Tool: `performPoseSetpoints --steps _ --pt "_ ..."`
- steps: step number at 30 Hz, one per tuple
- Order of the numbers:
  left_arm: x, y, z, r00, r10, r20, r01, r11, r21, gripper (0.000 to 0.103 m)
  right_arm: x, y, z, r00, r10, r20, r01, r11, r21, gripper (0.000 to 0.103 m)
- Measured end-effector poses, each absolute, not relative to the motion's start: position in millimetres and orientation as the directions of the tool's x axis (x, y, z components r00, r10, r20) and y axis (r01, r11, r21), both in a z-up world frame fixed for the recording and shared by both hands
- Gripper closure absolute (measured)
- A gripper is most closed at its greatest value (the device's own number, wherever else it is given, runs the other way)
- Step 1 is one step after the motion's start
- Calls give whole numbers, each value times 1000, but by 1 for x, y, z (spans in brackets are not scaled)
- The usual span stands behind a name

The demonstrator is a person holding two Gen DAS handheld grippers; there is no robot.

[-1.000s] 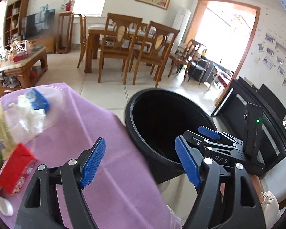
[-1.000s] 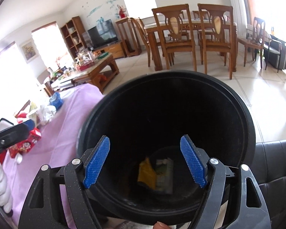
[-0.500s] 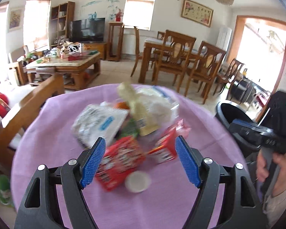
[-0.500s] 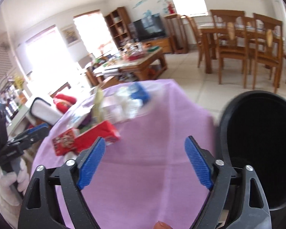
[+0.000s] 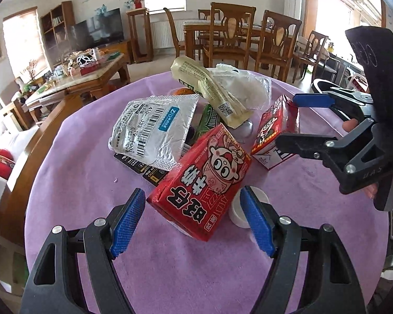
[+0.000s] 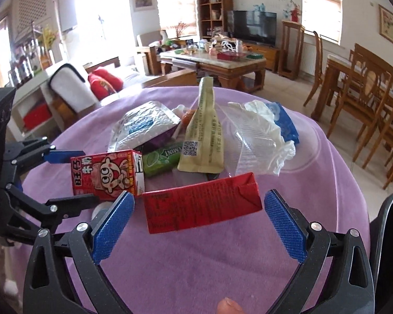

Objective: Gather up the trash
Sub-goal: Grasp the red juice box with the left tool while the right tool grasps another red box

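Trash is heaped on a round table under a purple cloth (image 5: 86, 209). My left gripper (image 5: 192, 222) is open around a red cartoon milk carton (image 5: 201, 180) that lies tilted between its blue pads without being squeezed. My right gripper (image 6: 199, 225) has its jaws opening wide around a second red carton (image 6: 201, 204) lying on its side, with the pads clear of it. Each gripper shows in the other's view: the right gripper (image 5: 309, 123) at the right, the left gripper (image 6: 68, 178) at the left around the cartoon carton (image 6: 107, 175).
Behind the cartons lie a silver foil pouch (image 5: 154, 128), a cream pouch (image 5: 212, 94), a green mint pack (image 6: 162, 157), clear plastic with white tissue (image 6: 256, 141) and a blue wrapper (image 6: 285, 123). A white cap (image 5: 235, 209) sits by the left gripper's right pad. A black bin's rim (image 6: 387, 209) shows at the right.
Both grippers have swung away from the black bin to the trash heap on the table. The right jaws have spread wider. Each now has a red carton between its pads.
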State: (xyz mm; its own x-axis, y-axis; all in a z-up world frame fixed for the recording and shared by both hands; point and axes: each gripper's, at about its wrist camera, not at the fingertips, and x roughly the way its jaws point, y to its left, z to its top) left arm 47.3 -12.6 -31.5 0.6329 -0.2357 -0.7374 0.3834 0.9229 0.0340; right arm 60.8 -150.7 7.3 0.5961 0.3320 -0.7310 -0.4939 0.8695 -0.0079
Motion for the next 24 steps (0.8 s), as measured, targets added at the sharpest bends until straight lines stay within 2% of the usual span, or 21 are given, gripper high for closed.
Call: performPoseSetpoints --steps 3,8,10,12,14,17,22,24 --pt "50 -16 -32 625 -244 -742 401 915 37 33 67 -138 2 607 305 -734 -497 867 -51 5" --pt "52 -17 -30 622 -246 -744 412 910 44 34 73 -136 -4 593 320 -739 -480 877 -5 5" --pt "52 -17 -30 620 -248 -745 409 912 36 34 74 -137 -7 585 325 -743 -470 883 16 13" --pt "53 -13 -28 621 -257 -740 400 916 17 38 72 -140 -6 581 340 -740 -468 883 38 13" --pt "53 -8 -24 624 -278 -730 393 919 -14 49 68 -146 -3 588 348 -730 -460 887 53 14" --pt "52 0 -21 615 -306 -727 390 919 -57 55 61 -158 4 600 376 -706 -444 891 97 14" --pt "45 -7 -22 618 -287 -732 416 910 -6 52 48 -179 18 605 428 -671 -433 884 175 14" --pt "48 -9 -25 590 -289 -754 423 906 -16 47 44 -185 22 602 442 -665 -433 881 193 14"
